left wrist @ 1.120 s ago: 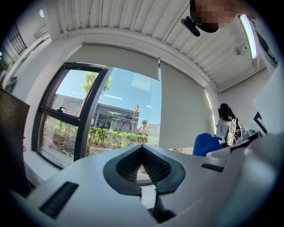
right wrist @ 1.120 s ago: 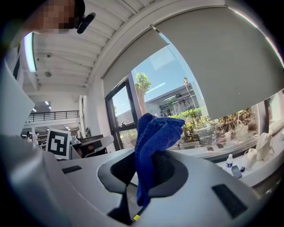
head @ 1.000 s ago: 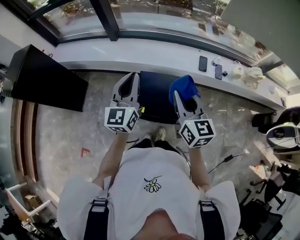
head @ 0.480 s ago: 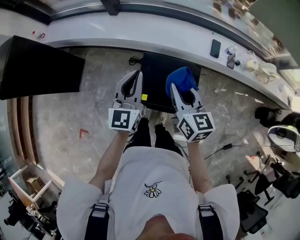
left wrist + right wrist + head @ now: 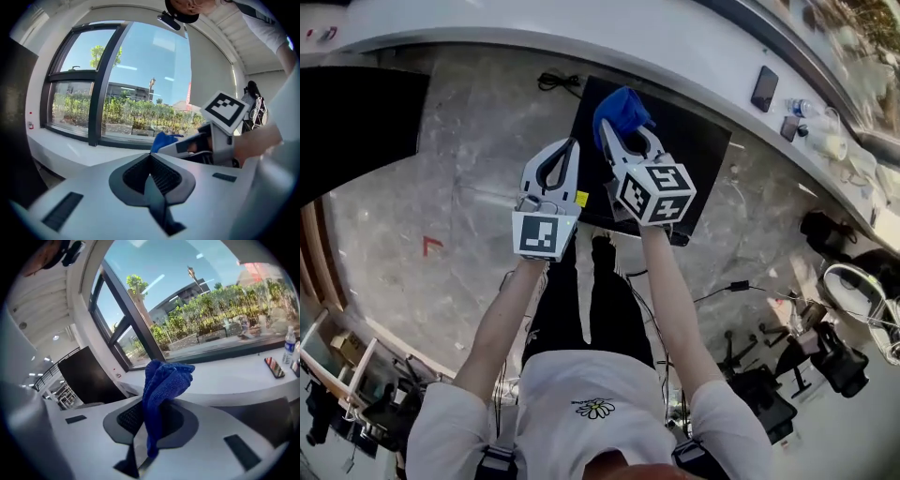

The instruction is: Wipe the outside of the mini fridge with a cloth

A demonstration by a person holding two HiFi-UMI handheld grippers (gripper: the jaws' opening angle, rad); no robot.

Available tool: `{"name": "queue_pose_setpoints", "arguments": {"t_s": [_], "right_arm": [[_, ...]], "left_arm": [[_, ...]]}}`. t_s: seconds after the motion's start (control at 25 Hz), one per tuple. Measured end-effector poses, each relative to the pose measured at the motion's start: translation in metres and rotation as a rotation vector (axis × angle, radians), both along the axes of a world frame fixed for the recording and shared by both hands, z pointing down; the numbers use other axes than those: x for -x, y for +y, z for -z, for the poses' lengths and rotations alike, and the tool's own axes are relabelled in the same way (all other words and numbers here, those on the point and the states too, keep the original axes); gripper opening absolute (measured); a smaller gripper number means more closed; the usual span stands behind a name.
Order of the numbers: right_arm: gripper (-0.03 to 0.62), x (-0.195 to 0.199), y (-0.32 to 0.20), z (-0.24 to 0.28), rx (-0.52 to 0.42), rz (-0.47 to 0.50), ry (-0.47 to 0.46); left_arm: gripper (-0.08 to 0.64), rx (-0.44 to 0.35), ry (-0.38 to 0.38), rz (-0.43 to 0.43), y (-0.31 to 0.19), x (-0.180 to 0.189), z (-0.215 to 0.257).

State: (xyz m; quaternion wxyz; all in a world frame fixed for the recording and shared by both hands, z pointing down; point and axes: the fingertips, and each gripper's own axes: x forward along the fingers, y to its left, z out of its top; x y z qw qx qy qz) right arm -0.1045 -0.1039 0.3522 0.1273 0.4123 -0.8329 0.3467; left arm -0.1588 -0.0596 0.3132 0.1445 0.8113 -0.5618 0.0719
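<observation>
Right gripper (image 5: 614,139): jaws shut tight on a blue cloth (image 5: 619,111), which is pinched at their seam. Most of the fabric stands bunched above the tips, with a short tail hanging below the pinch. Held by the person's right hand, this gripper is over the top of the mini fridge (image 5: 698,150), near its far left corner. Whether the cloth touches the top surface cannot be told from any view.

Left gripper (image 5: 151,157): jaws closed together with nothing between them. It is held level just beside the right gripper, over the fridge's left edge and the floor (image 5: 459,187) next to it. A small yellow sticker (image 5: 581,198) shows on the fridge just beside this gripper.

Mini fridge: black, standing on the marbled floor with its back against the curved white worktop (image 5: 581,47) that runs under the window. The person's legs (image 5: 591,309) are directly in front of it.

Worktop: carries a phone (image 5: 764,89) and a bottle (image 5: 797,108), both well to the right of the fridge.

Further left, a large black cabinet (image 5: 347,122) stands apart from the fridge
</observation>
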Motion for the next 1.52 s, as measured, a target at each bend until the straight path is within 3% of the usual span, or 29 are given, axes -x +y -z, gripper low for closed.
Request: {"name": "queue_pose_setpoints", "arguments": {"t_s": [0.2,0.4,0.84,1.2,1.52], "right_arm": [[0.081,0.017,-0.048,-0.084,0.122,-0.014,-0.008],[0.081,0.027,-0.070,-0.142,0.211,-0.004,0.076],[0.081,0.036,-0.088,-0.175,0.268,0.001,0.207],[0.081,-0.013,-0.079,-0.175,0.274,-0.045,0.269],[0.081,-0.099,-0.070,-0.178,0.268,-0.145,0.317]], "left_arm": [[0.005,0.102,-0.019,0.023,-0.009,0.010,-0.070],[0.005,0.138,-0.020,0.032,-0.014,0.022,-0.108],[0.005,0.202,-0.006,0.077,-0.014,0.038,-0.147],[0.005,0.196,0.008,0.040,-0.014,0.002,-0.147],[0.005,0.199,0.004,-0.021,-0.005,-0.041,-0.153]]}}
